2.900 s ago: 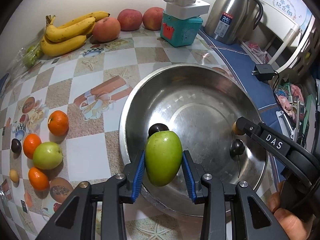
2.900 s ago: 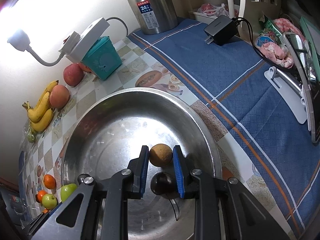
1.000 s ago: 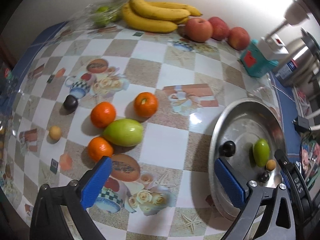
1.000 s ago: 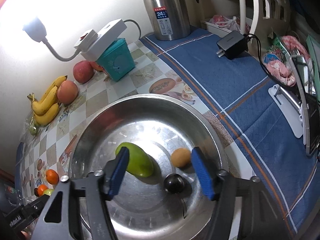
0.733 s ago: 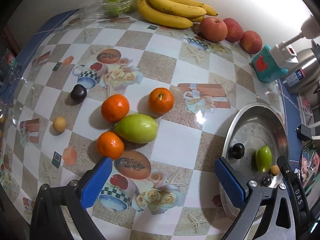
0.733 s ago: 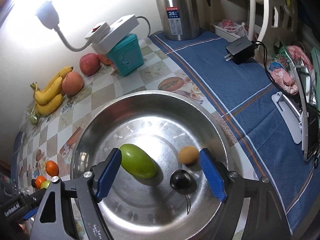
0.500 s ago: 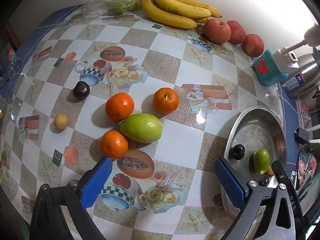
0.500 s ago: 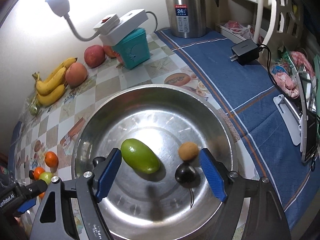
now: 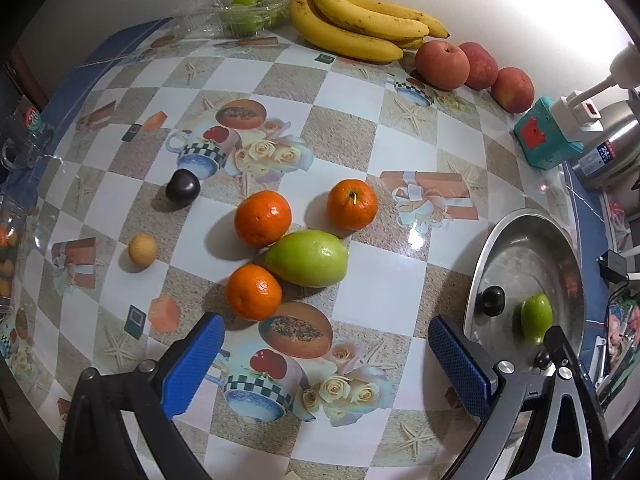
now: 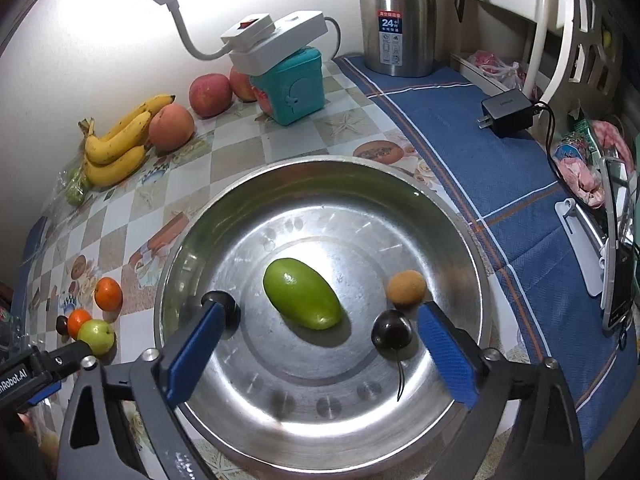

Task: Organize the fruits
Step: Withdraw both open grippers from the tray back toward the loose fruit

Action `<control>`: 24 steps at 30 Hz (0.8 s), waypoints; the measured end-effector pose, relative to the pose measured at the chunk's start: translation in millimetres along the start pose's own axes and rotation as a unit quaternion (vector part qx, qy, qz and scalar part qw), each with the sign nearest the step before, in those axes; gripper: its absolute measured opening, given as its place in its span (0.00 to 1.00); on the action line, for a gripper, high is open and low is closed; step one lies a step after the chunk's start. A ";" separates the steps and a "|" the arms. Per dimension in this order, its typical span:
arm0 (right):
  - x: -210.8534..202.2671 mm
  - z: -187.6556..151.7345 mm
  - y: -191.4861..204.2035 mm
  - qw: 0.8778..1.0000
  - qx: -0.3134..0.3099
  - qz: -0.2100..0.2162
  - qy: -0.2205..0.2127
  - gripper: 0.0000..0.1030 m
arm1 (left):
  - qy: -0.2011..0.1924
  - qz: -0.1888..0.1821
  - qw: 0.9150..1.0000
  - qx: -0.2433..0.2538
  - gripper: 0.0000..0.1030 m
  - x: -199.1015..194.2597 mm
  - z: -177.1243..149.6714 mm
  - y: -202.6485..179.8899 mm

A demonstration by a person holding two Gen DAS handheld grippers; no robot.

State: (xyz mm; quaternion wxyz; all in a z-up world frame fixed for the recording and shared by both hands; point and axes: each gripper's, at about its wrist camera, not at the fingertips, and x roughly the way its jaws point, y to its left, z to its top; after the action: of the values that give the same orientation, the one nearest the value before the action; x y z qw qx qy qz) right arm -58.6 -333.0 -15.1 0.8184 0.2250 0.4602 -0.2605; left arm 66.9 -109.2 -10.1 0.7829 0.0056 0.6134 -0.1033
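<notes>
Overhead, the right tool hangs above the steel basin, its jaws opening with nothing pressed between the blue pads. Inside the basin lie a green mango at centre, a tan round fruit and a dark plum toward its right side, and a second dark plum near its left wall. Left of the basin, the left tool is spread wide and empty over the checkered counter. Just beyond it rest another green mango and three oranges, touching or nearly so; farther from the basin sit a dark plum and a small tan fruit.
</notes>
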 end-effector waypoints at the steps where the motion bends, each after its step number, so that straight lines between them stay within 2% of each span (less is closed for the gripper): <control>1: 0.9 -0.5 0.7 1.000 -0.001 -0.003 0.002 1.00 | -0.001 0.001 1.000 0.000 1.00 -0.5 0.3 0.4; 6: 1.7 -1.2 1.1 1.000 -0.002 -0.011 0.006 1.00 | -0.003 -0.008 1.000 0.013 1.00 -3.6 1.3 -2.7; 14: -2.0 -4.5 8.6 1.000 -0.005 0.000 0.021 1.00 | -0.024 -0.006 0.996 0.081 1.00 -15.8 0.8 -14.6; 19: -6.7 -7.8 22.0 0.999 -0.013 0.014 0.025 1.00 | -0.051 0.016 0.991 0.122 1.00 -27.1 5.3 -8.0; 24: -8.7 -12.7 40.0 0.998 -0.027 0.039 0.033 1.00 | -0.049 0.008 0.990 0.134 1.00 -30.4 12.4 13.8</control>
State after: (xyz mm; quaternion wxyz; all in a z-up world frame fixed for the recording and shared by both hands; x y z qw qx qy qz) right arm -45.2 -292.8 -8.5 0.8179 0.2297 0.4848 -0.2081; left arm 74.3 -92.7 20.5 0.8050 0.1107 0.5550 -0.1783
